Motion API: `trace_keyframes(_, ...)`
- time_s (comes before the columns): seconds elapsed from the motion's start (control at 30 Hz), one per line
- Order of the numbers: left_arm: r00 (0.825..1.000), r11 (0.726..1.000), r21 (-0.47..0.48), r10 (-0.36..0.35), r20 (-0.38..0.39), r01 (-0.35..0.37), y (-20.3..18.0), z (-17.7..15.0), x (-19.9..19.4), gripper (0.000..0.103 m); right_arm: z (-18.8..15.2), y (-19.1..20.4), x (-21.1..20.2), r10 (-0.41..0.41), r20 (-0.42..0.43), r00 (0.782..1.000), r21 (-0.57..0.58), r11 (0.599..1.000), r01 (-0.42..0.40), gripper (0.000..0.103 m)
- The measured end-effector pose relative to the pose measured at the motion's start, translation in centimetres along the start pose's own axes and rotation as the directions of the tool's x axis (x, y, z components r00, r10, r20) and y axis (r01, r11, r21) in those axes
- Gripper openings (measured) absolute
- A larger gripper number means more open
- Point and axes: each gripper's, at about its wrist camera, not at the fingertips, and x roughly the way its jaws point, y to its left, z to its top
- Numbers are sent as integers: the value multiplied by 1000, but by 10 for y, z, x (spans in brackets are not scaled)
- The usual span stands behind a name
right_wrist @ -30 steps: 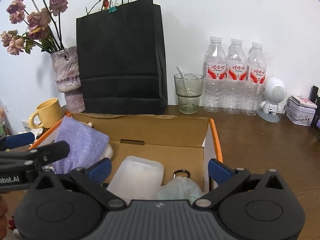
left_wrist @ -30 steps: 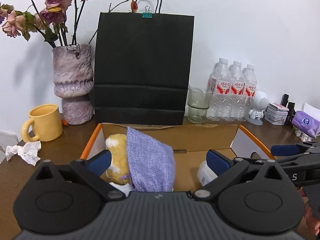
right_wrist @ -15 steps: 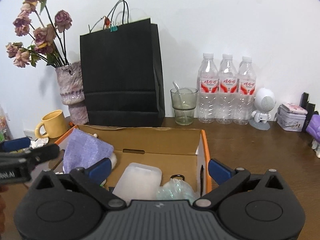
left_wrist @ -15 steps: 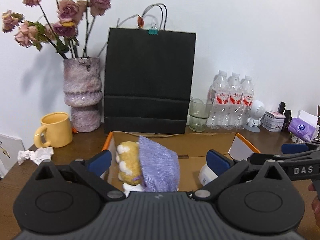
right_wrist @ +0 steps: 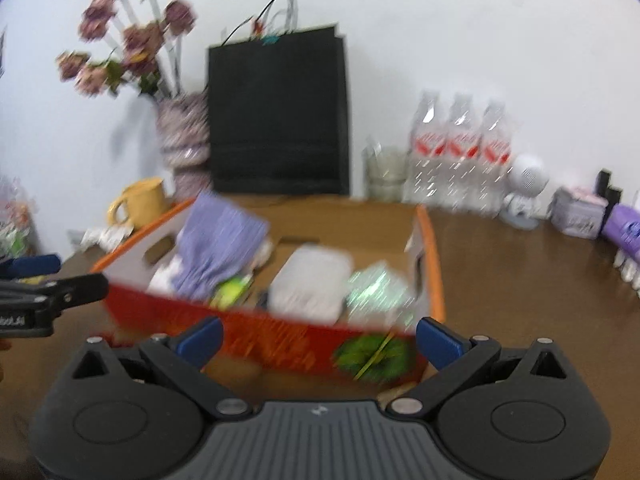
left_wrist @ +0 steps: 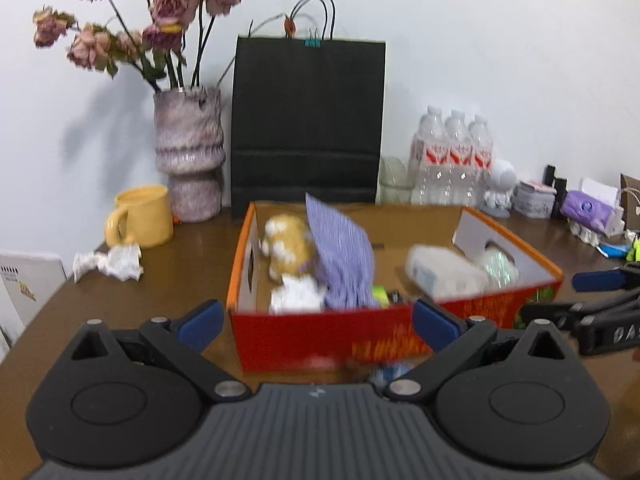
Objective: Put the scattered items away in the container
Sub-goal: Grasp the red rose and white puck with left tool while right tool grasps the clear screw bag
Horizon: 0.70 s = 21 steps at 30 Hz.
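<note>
We hold the left gripper point(left_wrist: 316, 322) and the right gripper point(right_wrist: 319, 340) just in front of the cardboard box point(left_wrist: 320, 336), both with jaws spread wide and nothing between them. The box stands on the brown table point(left_wrist: 192, 252) and holds a purple cloth point(left_wrist: 340, 252), a yellow plush toy point(left_wrist: 286, 246), crumpled white paper point(left_wrist: 296, 296), a white plastic container point(left_wrist: 440, 272) and a greenish translucent item point(left_wrist: 498, 266). Motion blur smears both views; we cannot read the print on the red front wall. A small green object point(right_wrist: 232, 290) beside the cloth is too blurred to identify. A crumpled tissue point(left_wrist: 108, 262) lies outside the box near the yellow mug point(left_wrist: 140, 216).
</note>
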Motion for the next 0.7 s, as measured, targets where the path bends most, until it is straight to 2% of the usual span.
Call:
trace_keyframes(0.1, 999, 1000, -19, -18, -39, 17, 6, -13, 1, 96, -15, 17, 6, 11, -38, 999, -29, 999, -12, 100)
trace_keyframes(0.17, 996, 999, -34, -42, -76, 40, 12, -21, 6, 95, -23, 28, 10, 15, -57, 998, -50, 999, -18, 99)
trace_keyframes(0.27, 986, 993, -85, -88, -145, 76, 24, -29, 17, 87, -32, 42, 17, 9, -75, 997, -73, 997, -14, 96)
trace_keyframes(0.43, 979, 991, -92, -112, -173, 97, 33, -35, 23, 80, -36, 52, 25, -10, -93, 996, -83, 997, 2, 95)
trace_keyframes(0.53, 975, 992, -67, -118, -189, 107, 27, -37, 24, 77, -37, 54, 29, -1, -110, 994, -75, 997, -7, 84)
trace_keyframes(0.63, 971, 994, -37, -112, -210, 106, 22, -40, 27, 65, -39, 55, 33, -2, -126, 992, -70, 998, -7, 79)
trace_keyframes(0.67, 969, 993, -37, -116, -217, 111, 22, -42, 27, 60, -39, 54, 32, 5, -121, 993, -64, 998, -13, 72)
trace_keyframes(0.7, 968, 993, -37, -118, -219, 113, 22, -43, 27, 59, -38, 54, 32, 9, -117, 993, -58, 998, -16, 63)
